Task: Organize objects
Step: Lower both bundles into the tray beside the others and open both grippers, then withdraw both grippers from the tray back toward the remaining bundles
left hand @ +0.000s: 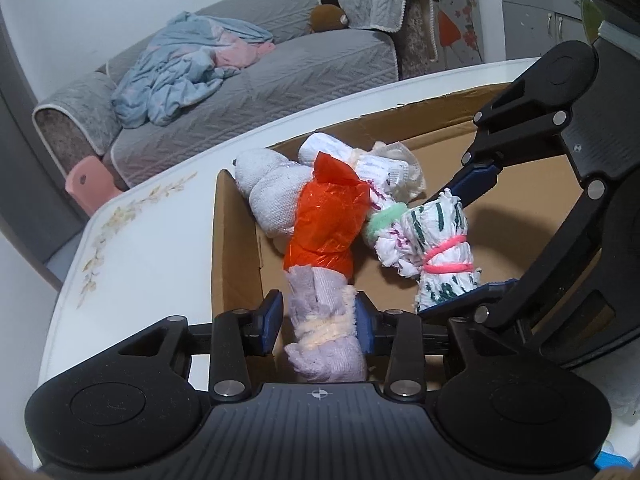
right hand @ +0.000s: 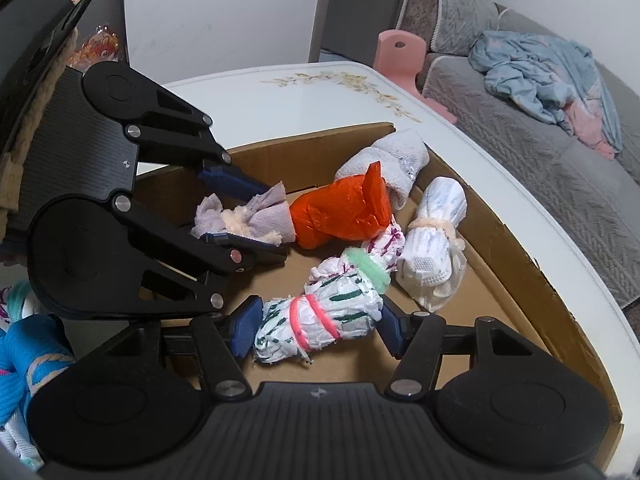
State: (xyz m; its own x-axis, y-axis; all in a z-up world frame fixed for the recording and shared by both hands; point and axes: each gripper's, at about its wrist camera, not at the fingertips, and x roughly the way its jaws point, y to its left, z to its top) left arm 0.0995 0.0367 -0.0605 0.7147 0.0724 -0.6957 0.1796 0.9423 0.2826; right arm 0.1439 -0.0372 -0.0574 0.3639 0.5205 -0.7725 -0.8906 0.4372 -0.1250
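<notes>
The left gripper [left hand: 320,322] sat loosely around the lilac-and-orange bundle [left hand: 326,236] inside the cardboard box [left hand: 236,248]; the right gripper [right hand: 316,330] clamped the green-striped bundle [right hand: 320,316]. Only the right view showed a blue bundle [right hand: 24,360] outside the box's left edge.

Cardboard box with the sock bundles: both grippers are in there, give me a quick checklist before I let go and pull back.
1. Left gripper straddles the lilac end of the orange-wrapped bundle: ok.
2. Left pads pressing on that bundle: cannot tell.
3. Right gripper shut on the green-striped bundle: ok.
4. Both bundles over the cardboard box, not the table: ok.
5. Bare cardboard floor around the green-striped bundle to set it down: ok.
6. Clearance between the two grippers: cannot tell; their linkages sit very close in the right wrist view.
</notes>
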